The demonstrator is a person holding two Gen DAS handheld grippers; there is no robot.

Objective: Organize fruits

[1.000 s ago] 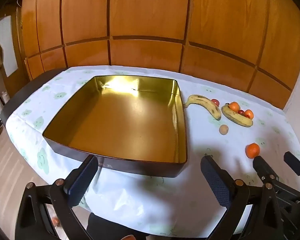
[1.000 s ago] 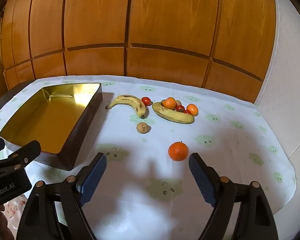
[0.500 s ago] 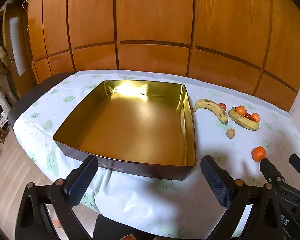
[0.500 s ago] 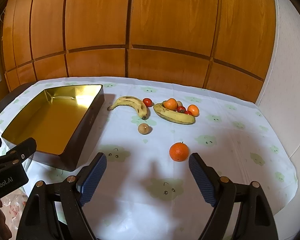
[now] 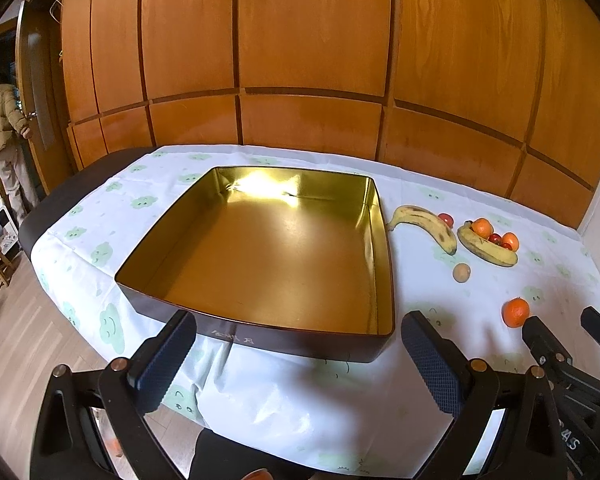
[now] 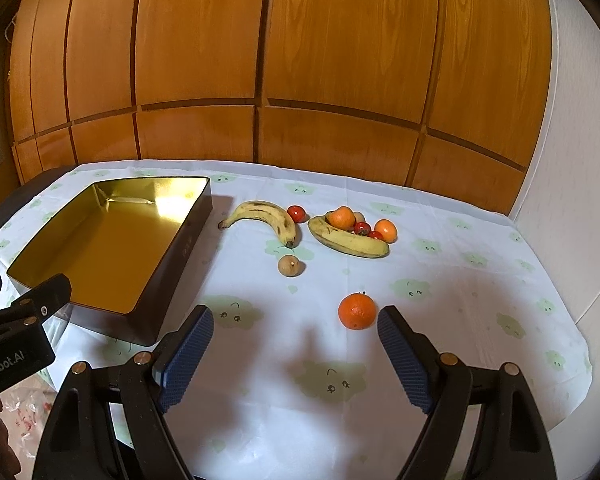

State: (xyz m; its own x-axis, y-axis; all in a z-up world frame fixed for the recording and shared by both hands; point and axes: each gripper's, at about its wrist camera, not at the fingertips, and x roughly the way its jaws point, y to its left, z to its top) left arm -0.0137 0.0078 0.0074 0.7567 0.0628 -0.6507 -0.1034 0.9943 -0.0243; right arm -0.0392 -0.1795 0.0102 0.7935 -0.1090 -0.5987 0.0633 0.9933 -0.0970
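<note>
An empty gold-lined tin [image 5: 382, 248] [image 6: 188, 236] with dark outer walls sits on the left of the table. Right of it lie two bananas [image 6: 266, 216] [image 6: 350, 242], two oranges [image 6: 343, 217] [image 6: 386, 230], small red fruits [image 6: 297, 213], a brown round fruit [image 6: 289, 266] and a lone orange [image 6: 356, 311] [image 5: 516, 312]. My right gripper [image 6: 296, 354] is open, just short of the lone orange. Nothing sits between the fingers of my left gripper [image 5: 300, 356], which hangs open before the tin's near wall.
A white tablecloth [image 6: 460, 280] with green cloud faces covers the table, which backs onto wood-panelled cabinets [image 6: 300, 80]. A white wall [image 6: 572, 160] stands at the right. A person in a tan jacket [image 5: 4, 140] stands by a doorway far left.
The left gripper has pulled back and swung left, so the tin shifted right in its view and the doorway appeared. The right gripper has edged slightly forward. No fruit has moved.
</note>
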